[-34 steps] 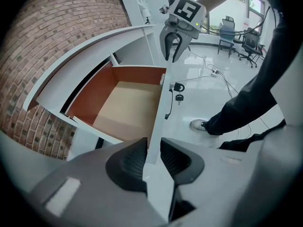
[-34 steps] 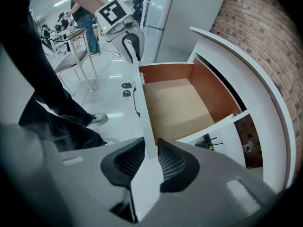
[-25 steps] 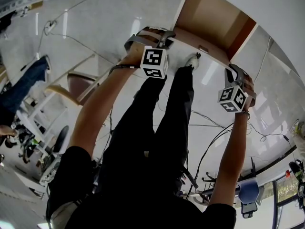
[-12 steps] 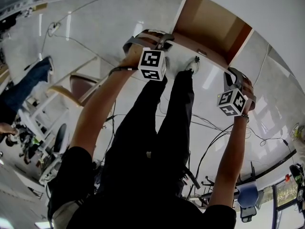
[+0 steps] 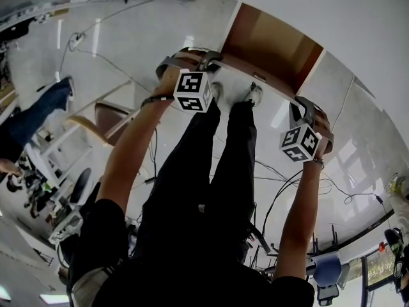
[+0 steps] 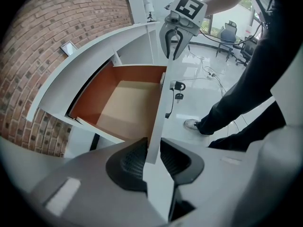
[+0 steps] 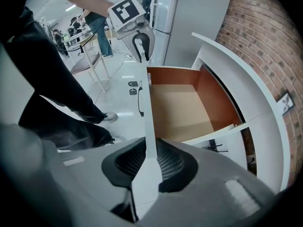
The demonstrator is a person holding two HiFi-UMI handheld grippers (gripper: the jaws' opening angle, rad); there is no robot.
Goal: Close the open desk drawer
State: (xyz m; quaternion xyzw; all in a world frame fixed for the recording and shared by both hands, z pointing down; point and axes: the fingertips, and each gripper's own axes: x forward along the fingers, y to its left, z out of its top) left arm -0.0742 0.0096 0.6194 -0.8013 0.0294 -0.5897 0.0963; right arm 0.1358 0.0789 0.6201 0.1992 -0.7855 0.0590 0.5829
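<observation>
The desk drawer stands pulled out, its brown inside empty, under the white desk top. Its white front panel carries a black handle on the outer face. My left gripper straddles the panel's top edge at one end, both pads against it; its jaws have just been opening a trifle, with the panel still between them. My right gripper clamps the same edge at the other end. In the head view the left gripper and right gripper sit at the two ends of the drawer.
A brick wall backs the desk. The person's legs and a shoe stand right in front of the drawer. Cables trail on the glossy floor. A chair and another person are off to the left.
In the head view both grippers and the drawer front have shifted a little to the left. Both grips stay on the panel, and the drawer looks as far open as before.
</observation>
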